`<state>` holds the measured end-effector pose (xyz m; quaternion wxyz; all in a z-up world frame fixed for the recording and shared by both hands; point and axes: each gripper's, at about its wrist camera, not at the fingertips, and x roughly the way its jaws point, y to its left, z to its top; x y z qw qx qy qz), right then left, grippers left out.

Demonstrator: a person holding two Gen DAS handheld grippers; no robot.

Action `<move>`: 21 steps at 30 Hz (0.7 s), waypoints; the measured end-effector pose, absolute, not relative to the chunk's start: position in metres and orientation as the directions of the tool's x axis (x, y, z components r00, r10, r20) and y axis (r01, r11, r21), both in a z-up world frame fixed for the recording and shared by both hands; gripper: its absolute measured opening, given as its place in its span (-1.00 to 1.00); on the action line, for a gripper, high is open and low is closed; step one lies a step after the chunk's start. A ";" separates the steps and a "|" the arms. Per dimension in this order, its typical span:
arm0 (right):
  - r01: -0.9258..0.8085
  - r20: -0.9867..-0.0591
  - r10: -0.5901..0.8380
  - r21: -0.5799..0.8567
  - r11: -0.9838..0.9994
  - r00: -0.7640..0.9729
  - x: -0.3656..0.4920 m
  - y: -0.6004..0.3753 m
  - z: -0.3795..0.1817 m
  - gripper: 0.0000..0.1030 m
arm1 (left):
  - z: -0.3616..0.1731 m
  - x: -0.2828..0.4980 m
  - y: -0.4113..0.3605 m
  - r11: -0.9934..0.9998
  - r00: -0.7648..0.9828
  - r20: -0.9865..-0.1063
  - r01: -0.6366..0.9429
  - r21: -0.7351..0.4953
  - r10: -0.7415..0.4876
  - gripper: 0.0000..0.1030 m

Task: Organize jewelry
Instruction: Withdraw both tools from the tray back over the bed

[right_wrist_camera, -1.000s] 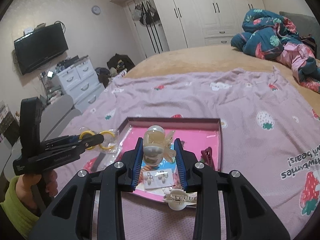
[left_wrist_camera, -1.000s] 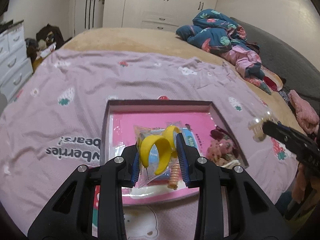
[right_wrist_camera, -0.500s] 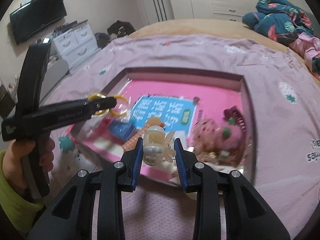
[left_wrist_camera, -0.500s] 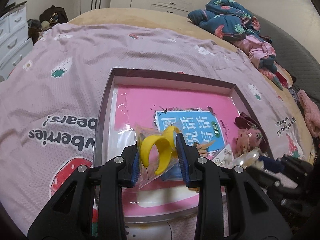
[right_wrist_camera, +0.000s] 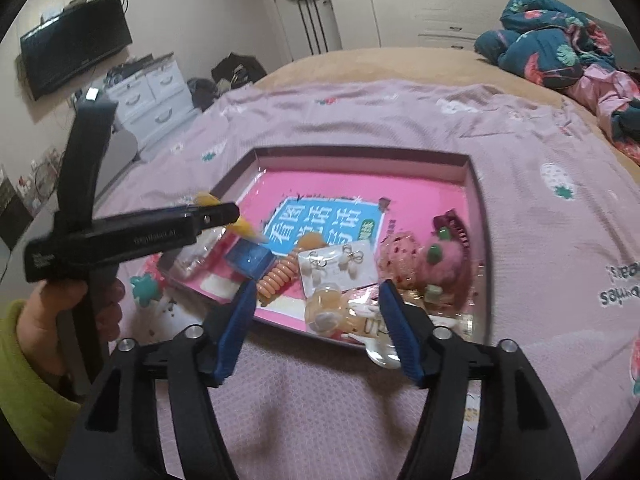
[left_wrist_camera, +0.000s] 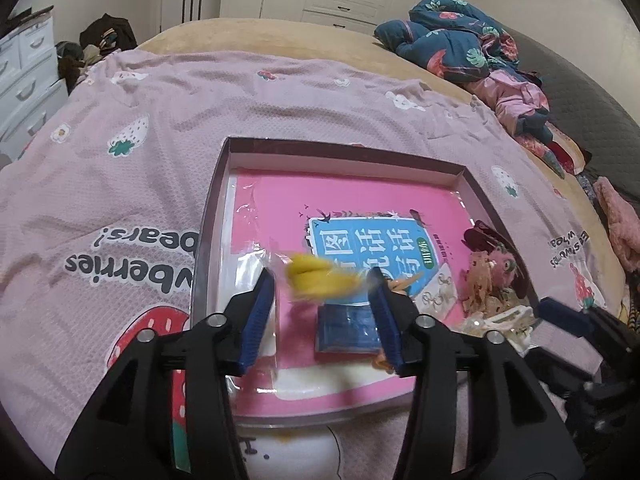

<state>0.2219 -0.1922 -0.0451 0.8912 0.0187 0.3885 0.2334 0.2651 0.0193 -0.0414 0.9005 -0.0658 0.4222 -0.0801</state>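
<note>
A shallow box (left_wrist_camera: 212, 204) with a pink book (left_wrist_camera: 360, 200) inside lies on the bed. My left gripper (left_wrist_camera: 322, 284) is open above the box's near left part. The bagged yellow rings (left_wrist_camera: 316, 276) are blurred between its fingers, loose. My right gripper (right_wrist_camera: 316, 300) is open over the box's near edge (right_wrist_camera: 312, 330). A pale peach hair claw (right_wrist_camera: 326, 310) lies between its fingers on that edge. In the box are an orange spiral hair tie (right_wrist_camera: 278, 278), an earring card (right_wrist_camera: 338, 264), a blue packet (right_wrist_camera: 248, 260) and pink fluffy hair pieces (right_wrist_camera: 436, 264).
The box rests on a pink strawberry-print blanket (left_wrist_camera: 120, 184). A white hair claw (right_wrist_camera: 384, 354) lies just outside the box's near edge. Bundled clothes (left_wrist_camera: 460, 44) lie at the far right of the bed. Drawers (right_wrist_camera: 148, 88) and a wall TV (right_wrist_camera: 76, 44) stand at left.
Both grippers dropped lower toward the box and opened. The yellow rings bag came free of the left fingers, and the peach hair claw left the right fingers and lies on the box's edge.
</note>
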 end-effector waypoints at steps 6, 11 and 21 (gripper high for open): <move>-0.389 -0.639 0.430 0.215 0.896 0.637 0.200 -0.211 -0.021 0.68 | -0.020 0.244 0.017 0.978 0.666 -0.718 0.101 -0.182 -0.202 0.07; -0.378 -0.613 0.418 0.203 0.903 0.671 0.185 -0.223 -0.007 0.73 | -0.003 0.222 0.018 0.977 0.697 -0.688 0.099 -0.186 -0.202 0.22; -0.370 -0.555 0.400 0.171 0.913 0.730 0.151 -0.235 0.016 0.89 | 0.029 0.159 0.016 0.984 0.768 -0.618 0.094 -0.152 -0.169 0.71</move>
